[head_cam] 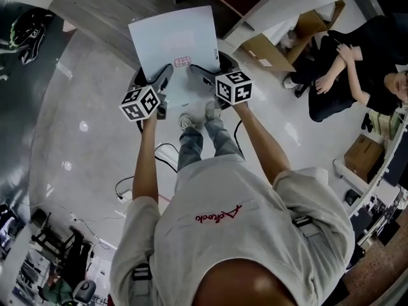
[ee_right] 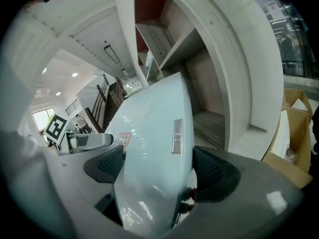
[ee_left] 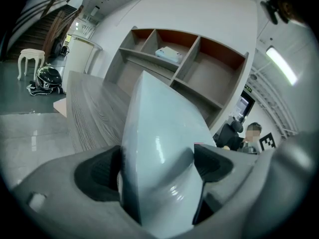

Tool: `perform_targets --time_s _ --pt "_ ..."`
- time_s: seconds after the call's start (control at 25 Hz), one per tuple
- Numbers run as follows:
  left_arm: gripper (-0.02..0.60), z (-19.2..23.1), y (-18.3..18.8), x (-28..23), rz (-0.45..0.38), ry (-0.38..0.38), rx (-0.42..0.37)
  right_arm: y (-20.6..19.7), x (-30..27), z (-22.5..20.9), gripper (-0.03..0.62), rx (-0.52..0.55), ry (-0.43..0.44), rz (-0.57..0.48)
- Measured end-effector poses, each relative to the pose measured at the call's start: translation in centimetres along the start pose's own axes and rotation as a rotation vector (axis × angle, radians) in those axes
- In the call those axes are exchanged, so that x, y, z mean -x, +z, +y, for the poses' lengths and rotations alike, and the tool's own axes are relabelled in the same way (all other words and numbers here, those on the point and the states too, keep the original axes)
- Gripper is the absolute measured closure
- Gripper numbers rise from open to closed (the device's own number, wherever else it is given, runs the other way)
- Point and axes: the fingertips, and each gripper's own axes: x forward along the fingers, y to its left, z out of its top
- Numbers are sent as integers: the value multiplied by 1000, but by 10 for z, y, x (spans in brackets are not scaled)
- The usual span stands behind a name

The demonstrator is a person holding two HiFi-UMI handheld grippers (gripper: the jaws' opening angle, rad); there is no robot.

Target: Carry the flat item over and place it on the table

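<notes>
Holding a flat white panel (head_cam: 172,43) by its near edge, left gripper (head_cam: 162,76) and right gripper (head_cam: 201,71) both clamped on it, its length pointing forward toward the wooden desk (head_cam: 95,11)

"What colour is the flat panel (head_cam: 173,43) at twelve o'clock in the head view?"

"Glossy pale bluish white, with a small pink-red label (head_cam: 182,61) at its six o'clock."

"And the cubes?"

"The left cube (head_cam: 140,102) at eleven o'clock and the right cube (head_cam: 234,87) at one both carry black-and-white square markers."

"The rest?"

"Grey wood-grain surface (ee_left: 94,113), shiny light grey floor (head_cam: 83,126), cream shirt (head_cam: 255,234) with red script, and a brown cardboard box (head_cam: 363,155) at three o'clock."
</notes>
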Motion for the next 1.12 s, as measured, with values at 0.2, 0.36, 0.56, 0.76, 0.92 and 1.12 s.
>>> perform_targets --time_s 0.2,0.36,0.56,0.76,0.92,1.12 --pt "114 19 -7 -24 55 6 24 -9 -24 -16 140 -38 -15 41" --pt "114 32 -17 -44 103 12 49 -20 -40 -31 140 -75 -30 88" --pt "114 45 -29 -59 171 29 97 -30 -55 -43 140 -117 -34 141" --pt "115 53 -33 -68 215 53 119 -32 -65 -49 140 -146 -43 174" --pt "115 55 -40 -72 248 66 136 -42 -68 -54 141 -172 -57 217" --pt "115 60 -42 -75 269 73 138 -46 -72 -56 140 -192 -62 231"
